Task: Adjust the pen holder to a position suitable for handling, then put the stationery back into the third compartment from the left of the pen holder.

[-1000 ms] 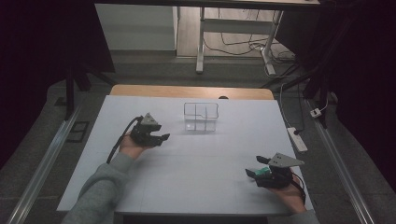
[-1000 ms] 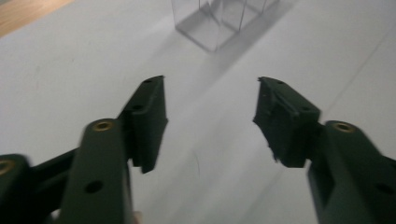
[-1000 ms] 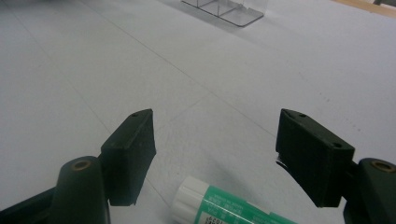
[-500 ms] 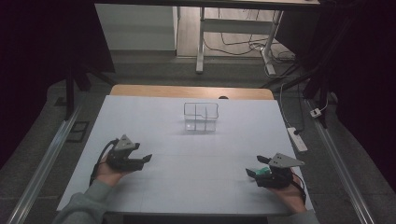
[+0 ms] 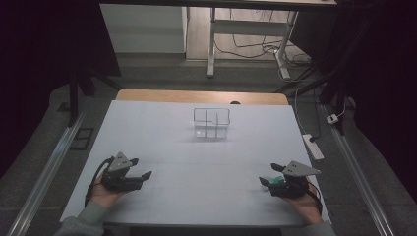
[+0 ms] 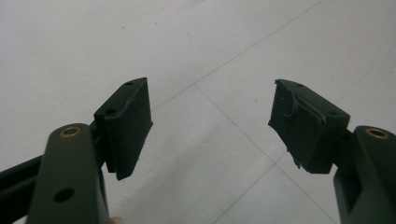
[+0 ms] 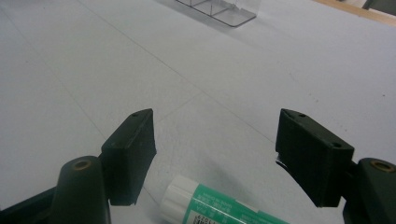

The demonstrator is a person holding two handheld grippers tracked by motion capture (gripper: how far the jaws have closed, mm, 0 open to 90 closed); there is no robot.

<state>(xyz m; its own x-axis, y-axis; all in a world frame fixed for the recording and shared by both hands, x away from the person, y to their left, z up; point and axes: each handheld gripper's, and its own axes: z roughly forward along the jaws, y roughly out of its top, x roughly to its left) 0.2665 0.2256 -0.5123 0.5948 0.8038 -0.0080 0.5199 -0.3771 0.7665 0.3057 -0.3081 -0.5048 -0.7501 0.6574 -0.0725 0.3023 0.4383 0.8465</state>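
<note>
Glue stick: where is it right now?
The glue stick lies on the white table at its near right corner, between the open jaws of the right gripper; the clear divided box stands far off, mid-table.

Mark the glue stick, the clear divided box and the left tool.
glue stick (image 7: 212,203): right gripper view, on its green label near the white cap.
clear divided box (image 5: 212,123): high view, on its middle divider.
left tool (image 6: 210,123): left gripper view, midway between its open fingertips.

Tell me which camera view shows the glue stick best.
The right gripper view: the glue stick lies close up on the table between the open right gripper jaws, white cap and green label readable. The high view gives a small green patch at that gripper.
</note>
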